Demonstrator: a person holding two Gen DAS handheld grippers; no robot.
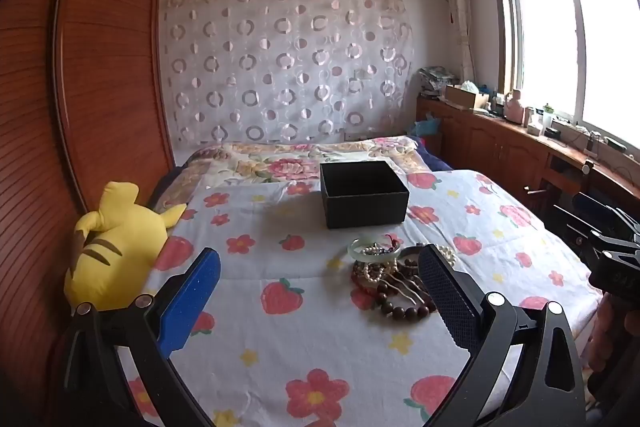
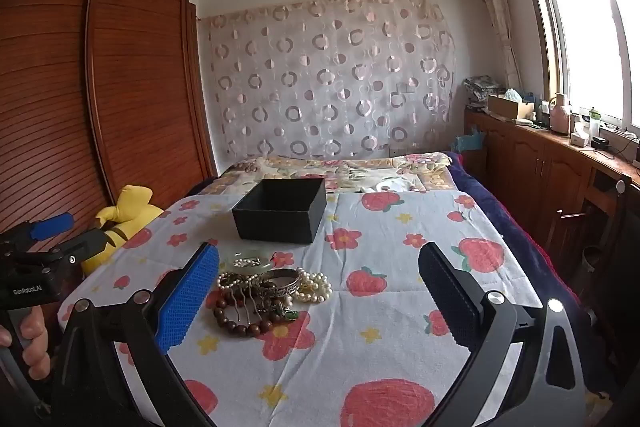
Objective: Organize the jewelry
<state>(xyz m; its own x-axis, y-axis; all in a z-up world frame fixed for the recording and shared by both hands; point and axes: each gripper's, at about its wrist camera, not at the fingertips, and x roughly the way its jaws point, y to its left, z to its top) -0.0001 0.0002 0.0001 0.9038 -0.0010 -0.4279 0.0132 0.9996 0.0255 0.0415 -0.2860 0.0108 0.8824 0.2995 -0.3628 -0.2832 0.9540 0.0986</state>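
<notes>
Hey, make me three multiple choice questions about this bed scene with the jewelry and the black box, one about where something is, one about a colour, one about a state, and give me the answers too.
1. Where does the jewelry pile lie?
A. inside the box
B. on the bedsheet, nearer the camera than the box
C. on the window counter

2. What colour is the plush toy at the bed's edge?
A. yellow
B. green
C. white

3. In what state is the black box?
A. lidded
B. open-topped
C. tipped on its side

Answers: 1 B, the beads and bangles rest on the strawberry-print bedsheet in front of the box. 2 A, its body is yellow with dark stripes. 3 B, its inner walls show and it stands upright.
</notes>
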